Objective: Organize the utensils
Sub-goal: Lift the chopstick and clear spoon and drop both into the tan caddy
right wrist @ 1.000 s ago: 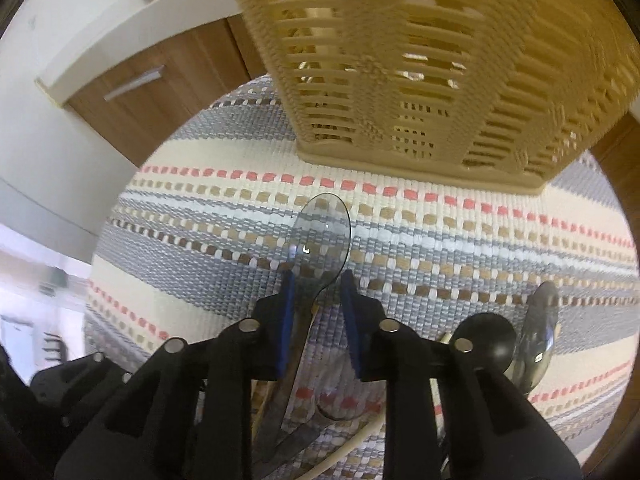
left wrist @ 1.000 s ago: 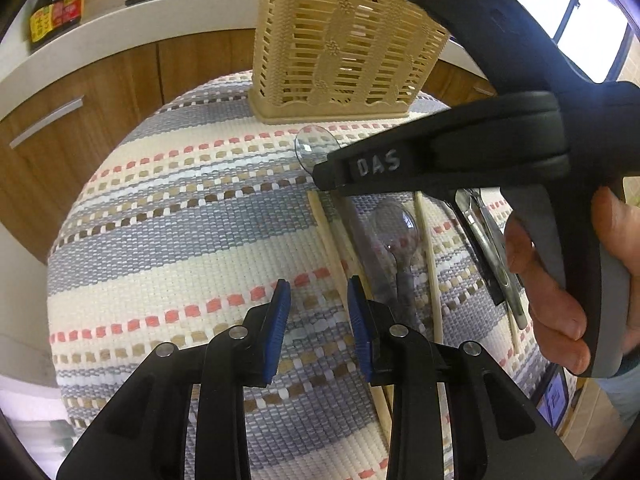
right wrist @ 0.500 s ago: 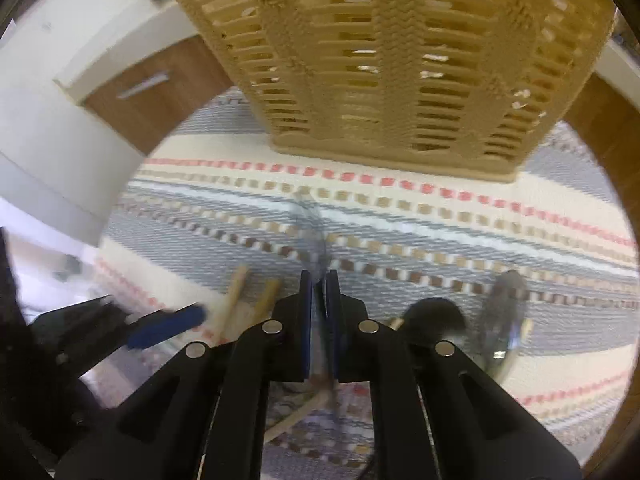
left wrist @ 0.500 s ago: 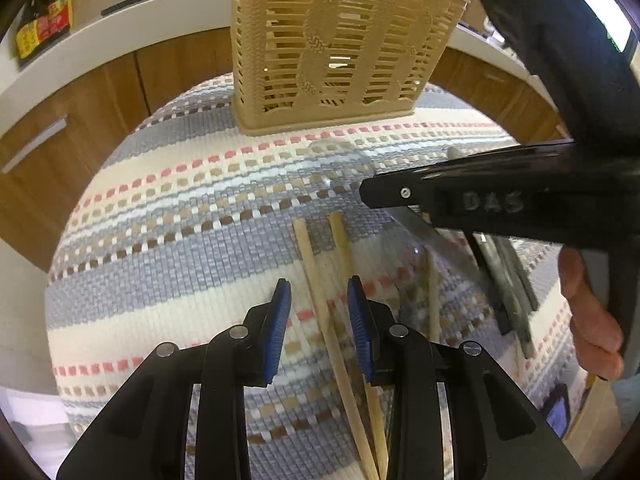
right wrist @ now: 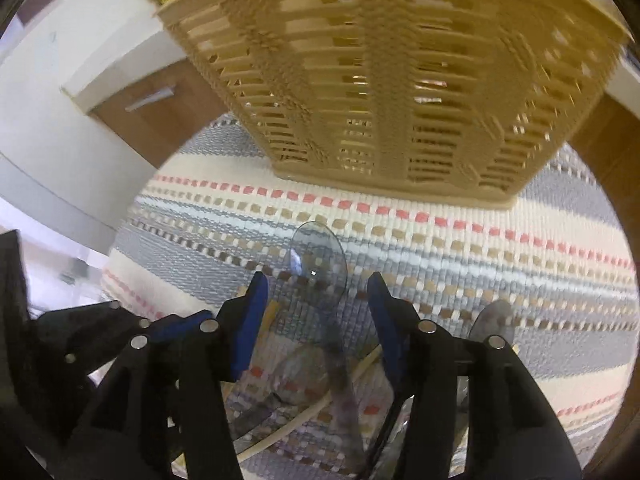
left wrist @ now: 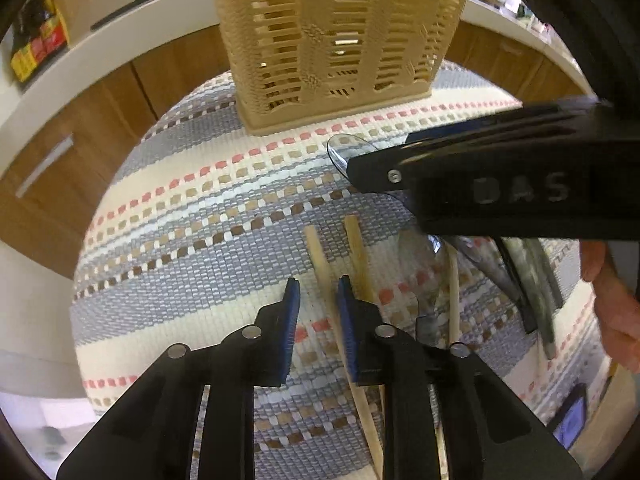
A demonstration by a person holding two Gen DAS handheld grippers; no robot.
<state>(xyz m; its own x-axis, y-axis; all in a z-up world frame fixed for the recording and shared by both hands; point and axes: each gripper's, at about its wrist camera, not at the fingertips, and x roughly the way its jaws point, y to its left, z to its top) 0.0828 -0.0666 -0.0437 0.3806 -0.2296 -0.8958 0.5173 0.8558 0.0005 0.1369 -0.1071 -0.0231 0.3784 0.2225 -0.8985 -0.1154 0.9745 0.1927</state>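
A tan slotted utensil basket [left wrist: 340, 40] stands at the far end of a striped woven mat [left wrist: 180, 216]; it also shows in the right wrist view [right wrist: 400, 80]. My left gripper [left wrist: 318, 304] is open, straddling one of two wooden chopsticks [left wrist: 320, 264] lying on the mat. My right gripper [right wrist: 316, 296] is open, its jaws apart on either side of a clear plastic spoon [right wrist: 318, 260] that lies on the mat. The spoon's bowl shows in the left wrist view [left wrist: 340, 152] under the right gripper's body.
More utensils lie right of the chopsticks: a second clear spoon [left wrist: 424, 264], another chopstick [left wrist: 454, 300], dark handles [left wrist: 532, 280]. Another spoon [right wrist: 492, 320] lies at right. Wooden cabinets [left wrist: 80, 152] and a white counter stand beyond the mat.
My right gripper was shut on the clear spoon half a second ago; now it is open wide and the spoon lies on the mat. My left gripper has moved closer over the chopsticks.
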